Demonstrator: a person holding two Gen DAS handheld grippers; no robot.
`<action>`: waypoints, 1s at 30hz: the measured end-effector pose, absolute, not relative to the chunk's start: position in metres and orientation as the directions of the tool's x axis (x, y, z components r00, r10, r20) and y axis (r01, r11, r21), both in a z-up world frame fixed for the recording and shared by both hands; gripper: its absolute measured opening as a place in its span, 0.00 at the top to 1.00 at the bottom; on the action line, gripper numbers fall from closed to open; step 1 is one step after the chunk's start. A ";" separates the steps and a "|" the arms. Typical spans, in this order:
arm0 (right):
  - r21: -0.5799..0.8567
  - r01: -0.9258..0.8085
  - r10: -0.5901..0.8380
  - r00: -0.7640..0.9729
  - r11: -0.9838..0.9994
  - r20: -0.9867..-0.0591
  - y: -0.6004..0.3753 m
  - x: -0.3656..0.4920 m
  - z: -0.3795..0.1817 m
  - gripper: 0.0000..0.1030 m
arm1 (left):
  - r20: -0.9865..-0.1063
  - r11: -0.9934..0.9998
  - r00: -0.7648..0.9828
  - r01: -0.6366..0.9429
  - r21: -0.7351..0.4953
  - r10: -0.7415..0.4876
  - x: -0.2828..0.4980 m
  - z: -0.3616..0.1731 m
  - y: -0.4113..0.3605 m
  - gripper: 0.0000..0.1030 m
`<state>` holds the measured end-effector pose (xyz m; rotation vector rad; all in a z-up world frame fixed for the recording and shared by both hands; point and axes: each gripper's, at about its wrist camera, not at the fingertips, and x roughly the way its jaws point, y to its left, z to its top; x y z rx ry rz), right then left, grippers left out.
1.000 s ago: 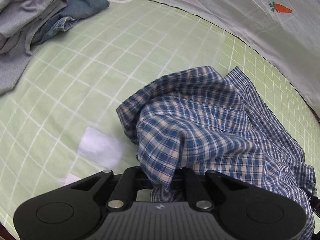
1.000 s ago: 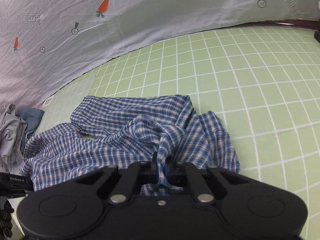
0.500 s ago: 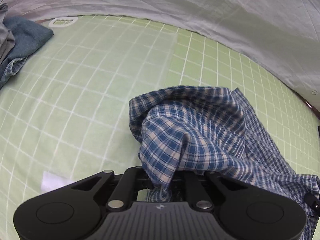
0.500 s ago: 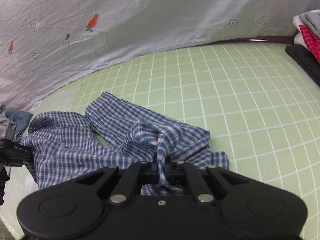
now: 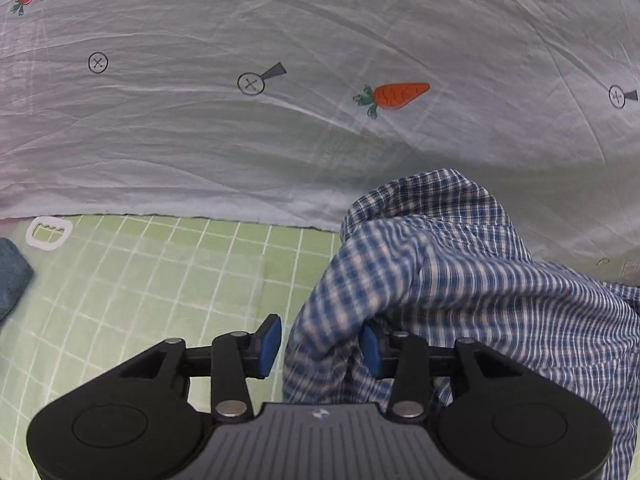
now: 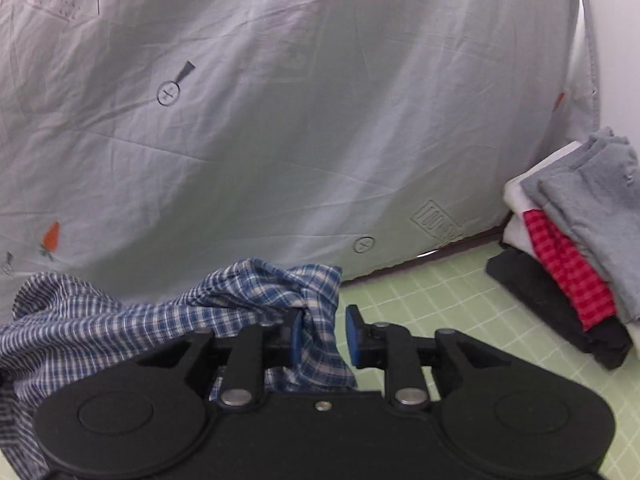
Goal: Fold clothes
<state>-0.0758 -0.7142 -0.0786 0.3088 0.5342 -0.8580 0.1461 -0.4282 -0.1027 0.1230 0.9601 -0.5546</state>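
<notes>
Left gripper (image 5: 320,346) and right gripper (image 6: 324,330) jaws opening, blue-white checked cotton shirt (image 5: 460,280) slack between pads, no longer pinched. Bare green grid mat (image 5: 140,280) left; folded pile (image 6: 580,240) far right.

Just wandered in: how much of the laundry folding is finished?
Done: a folded stack sits at the mat's edge. In hand: the blue checked shirt, crumpled, lies between both opening hand-held grippers, left and right. Left: fold it; a blue garment waits.
</notes>
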 end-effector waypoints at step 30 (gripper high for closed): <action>0.151 0.766 -0.420 0.493 0.625 -0.762 -0.613 -0.193 -0.158 0.48 | -0.897 0.870 0.264 0.444 -0.214 -0.355 0.041 -0.156 -0.272 0.95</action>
